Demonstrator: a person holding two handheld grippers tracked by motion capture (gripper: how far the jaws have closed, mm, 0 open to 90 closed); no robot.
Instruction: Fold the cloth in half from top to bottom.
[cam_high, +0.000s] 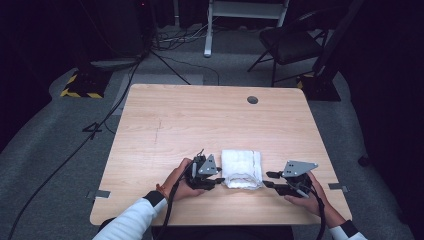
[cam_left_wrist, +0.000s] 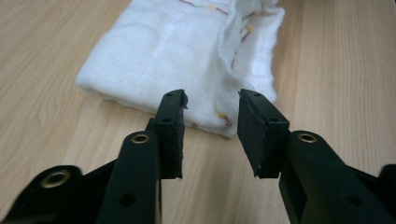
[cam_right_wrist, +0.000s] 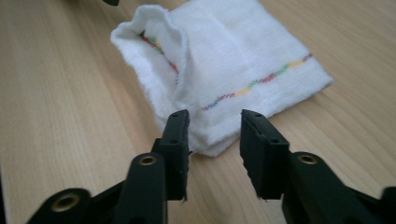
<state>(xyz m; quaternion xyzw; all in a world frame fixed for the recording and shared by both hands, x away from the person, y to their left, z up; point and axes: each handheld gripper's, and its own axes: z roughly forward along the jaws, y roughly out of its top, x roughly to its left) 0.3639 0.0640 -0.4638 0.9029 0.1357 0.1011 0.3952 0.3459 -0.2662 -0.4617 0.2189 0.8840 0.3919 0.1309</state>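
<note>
A folded white towel (cam_high: 242, 167) with a coloured stitched stripe lies near the front of the wooden table (cam_high: 200, 115). Its near edge is rumpled and lifted a little. My left gripper (cam_high: 220, 181) sits just left of the towel's front corner, pointing at it. In the left gripper view the jaws (cam_left_wrist: 212, 105) stand apart, with the towel (cam_left_wrist: 187, 51) just past the tips and nothing between them. My right gripper (cam_high: 270, 180) rests a short way right of the towel. In the right gripper view its jaws (cam_right_wrist: 215, 122) are also apart, short of the towel's (cam_right_wrist: 233, 51) near edge.
A round cable hole (cam_high: 252, 100) sits at the back of the table. Beyond the table stand a dark chair (cam_high: 290, 42) and a white stand leg (cam_high: 207, 30). Cables (cam_high: 100, 120) run across the grey floor at the left. Tape tabs (cam_high: 102, 194) mark the front edge.
</note>
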